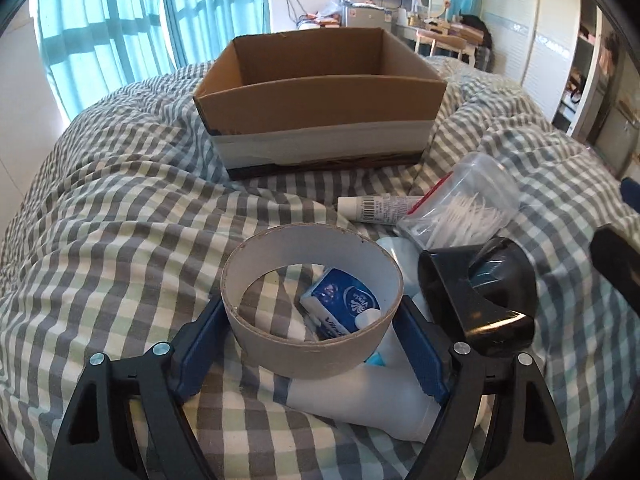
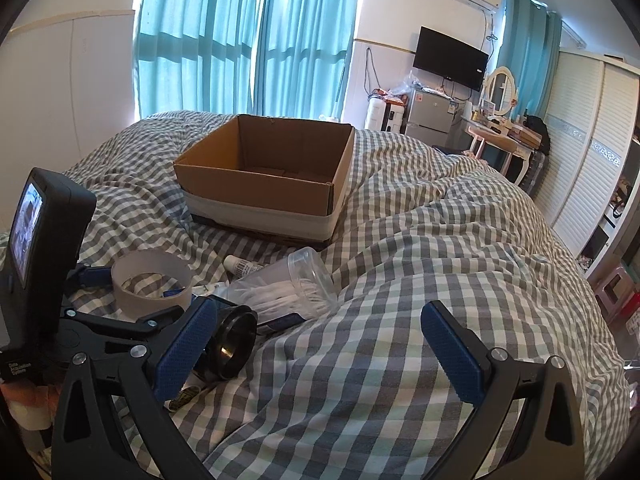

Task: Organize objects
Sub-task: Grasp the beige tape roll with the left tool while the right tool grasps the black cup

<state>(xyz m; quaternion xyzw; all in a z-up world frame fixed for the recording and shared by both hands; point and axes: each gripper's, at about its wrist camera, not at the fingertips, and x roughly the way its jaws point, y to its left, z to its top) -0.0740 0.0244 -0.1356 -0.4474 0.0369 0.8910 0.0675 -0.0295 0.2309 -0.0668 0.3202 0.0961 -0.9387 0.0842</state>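
bed (image 2: 400,320), checked duvet | on it: cardboard box (image 2: 264,184), clear jar (image 2: 288,288), tube (image 2: 242,266)

The cardboard box (image 1: 320,104) sits on the bed cover (image 1: 120,220), far side of everything else. In front of it, nearer the cameras, the cluster: the tape ring (image 1: 312,296) stands between the left gripper (image 1: 312,340) fingers, above a pack of tissues (image 1: 340,304) and a bottle (image 1: 360,400) lying on the cover. Right of the ring — a small tube (image 1: 372,208) lying flat, the jar of cotton swabs (image 1: 464,204) tipped on its side just beside it, and a lens-like cap (image 1: 480,280) in front of the jar. The right gripper (image 2: 316,344) is right of the pile — its left finger beside the cap.
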